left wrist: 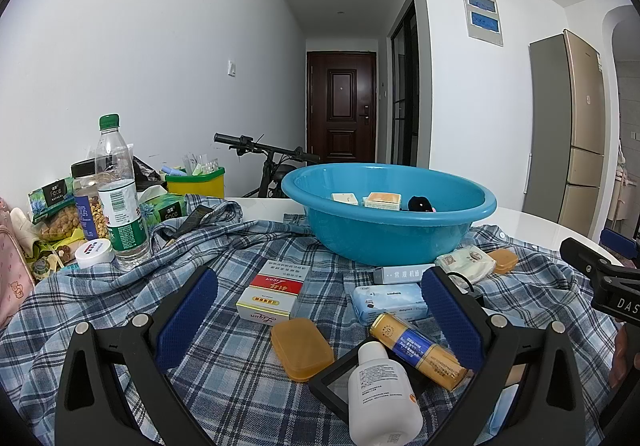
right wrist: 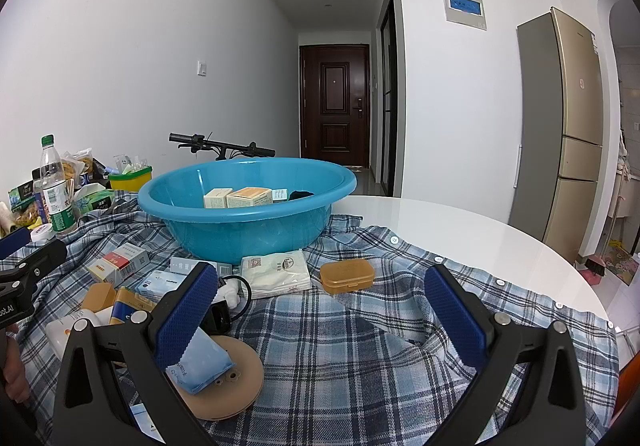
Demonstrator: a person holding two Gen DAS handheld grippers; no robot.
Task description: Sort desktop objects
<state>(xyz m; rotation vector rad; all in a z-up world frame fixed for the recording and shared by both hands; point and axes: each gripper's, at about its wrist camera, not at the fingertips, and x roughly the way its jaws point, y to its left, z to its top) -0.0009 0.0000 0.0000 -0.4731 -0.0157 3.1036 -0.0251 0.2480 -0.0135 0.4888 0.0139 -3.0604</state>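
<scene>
Desktop objects lie scattered before the blue basin (left wrist: pixel 388 214) on plaid cloth (right wrist: pixel 340 346).
Left gripper (left wrist: pixel 320 310) and right gripper (right wrist: pixel 320 310) both gape wide, holding nothing.

White table (right wrist: pixel 460 222) under plaid shirt (right wrist: pixel 360 346)

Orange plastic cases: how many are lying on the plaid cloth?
2. One orange case lies near the left hand-held gripper, beside the white bottle. The other orange case sits right of the blue basin's base. More may be hidden.

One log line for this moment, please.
left gripper open, empty | right gripper open, empty | basin holds boxes | clutter on shirt
</scene>
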